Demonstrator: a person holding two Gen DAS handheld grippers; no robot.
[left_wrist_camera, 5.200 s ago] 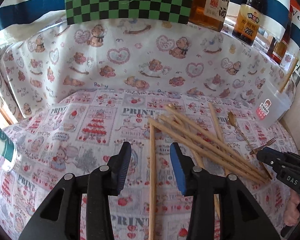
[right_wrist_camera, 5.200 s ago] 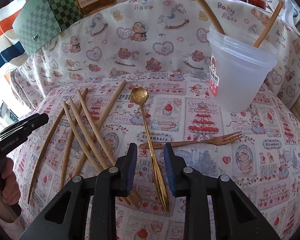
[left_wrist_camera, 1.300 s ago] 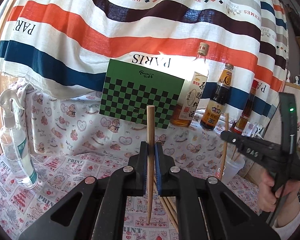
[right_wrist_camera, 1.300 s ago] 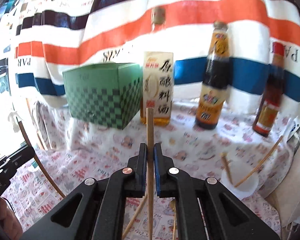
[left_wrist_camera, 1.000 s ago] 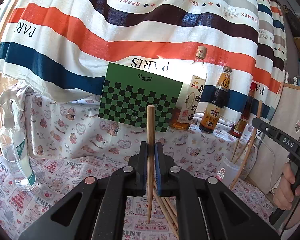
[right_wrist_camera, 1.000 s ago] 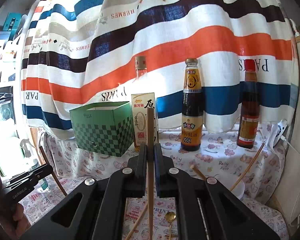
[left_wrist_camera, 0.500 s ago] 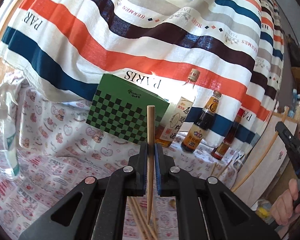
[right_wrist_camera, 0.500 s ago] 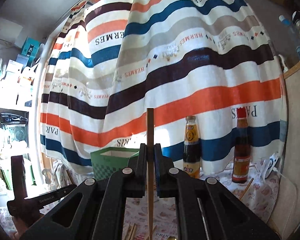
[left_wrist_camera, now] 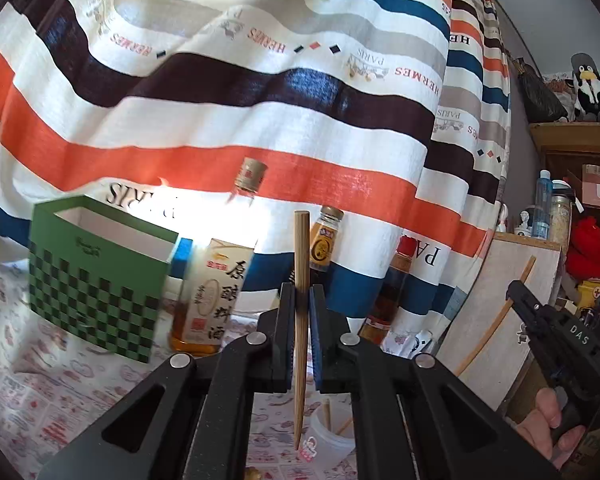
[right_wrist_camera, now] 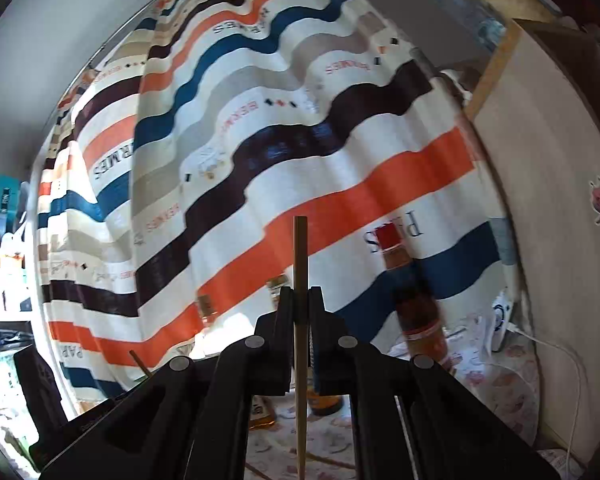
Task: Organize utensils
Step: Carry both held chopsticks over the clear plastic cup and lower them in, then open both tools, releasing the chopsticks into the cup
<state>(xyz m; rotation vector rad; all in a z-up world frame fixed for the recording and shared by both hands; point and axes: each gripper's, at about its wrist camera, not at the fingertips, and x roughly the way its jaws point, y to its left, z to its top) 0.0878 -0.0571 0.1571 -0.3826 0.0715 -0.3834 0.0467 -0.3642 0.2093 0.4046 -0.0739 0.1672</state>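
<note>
My left gripper [left_wrist_camera: 300, 312] and right gripper [right_wrist_camera: 299, 312] each pinch one chopstick [left_wrist_camera: 301, 264] tight, up above the plastic cup [left_wrist_camera: 332, 436], so I think both must go in.

We see a curtain [left_wrist_camera: 228, 92] striped orange, navy, brown, grey and white, a green-and-black checkered box [left_wrist_camera: 96, 280], a tan wooden chopstick [left_wrist_camera: 301, 264] between black grippers' blue pads [left_wrist_camera: 315, 344].
</note>
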